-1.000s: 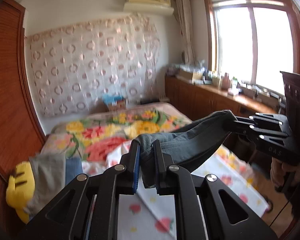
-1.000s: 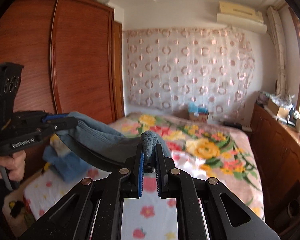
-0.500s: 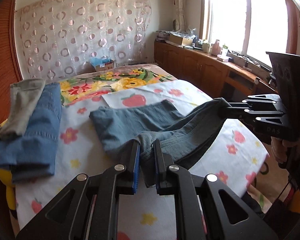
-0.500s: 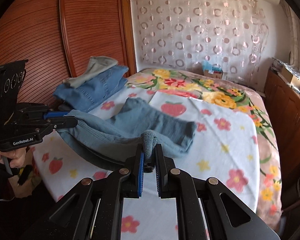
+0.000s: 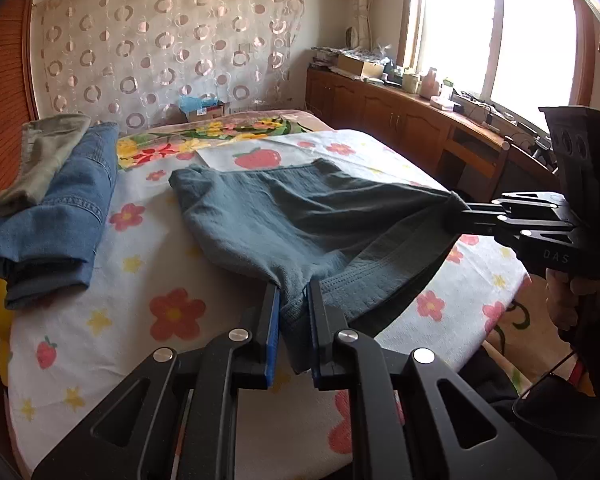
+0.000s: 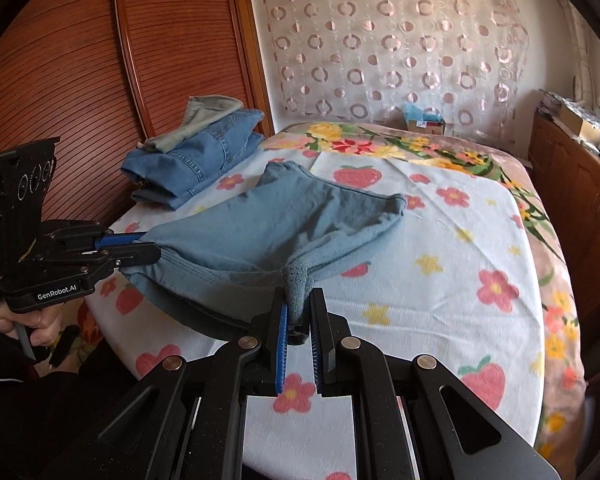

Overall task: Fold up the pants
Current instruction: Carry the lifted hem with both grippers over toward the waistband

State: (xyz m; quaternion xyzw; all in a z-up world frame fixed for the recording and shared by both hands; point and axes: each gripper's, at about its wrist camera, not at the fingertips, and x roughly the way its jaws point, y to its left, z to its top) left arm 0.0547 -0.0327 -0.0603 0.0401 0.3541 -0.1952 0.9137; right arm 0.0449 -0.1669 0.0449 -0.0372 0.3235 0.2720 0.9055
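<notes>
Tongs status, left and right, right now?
Left tongs: closed on the grey-blue pants, at the waistband.
Right tongs: closed on the same pants, on a bunched waistband corner.

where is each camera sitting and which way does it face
Left wrist: on the left gripper, looking along its fingers across the bed toward the window; the right gripper and its hand show at right.
Right wrist: on the right gripper, looking toward the wardrobe and curtain; the left gripper and its hand show at left.
Shared: the grey-blue pants clamped by both grippers, folded jeans.
</notes>
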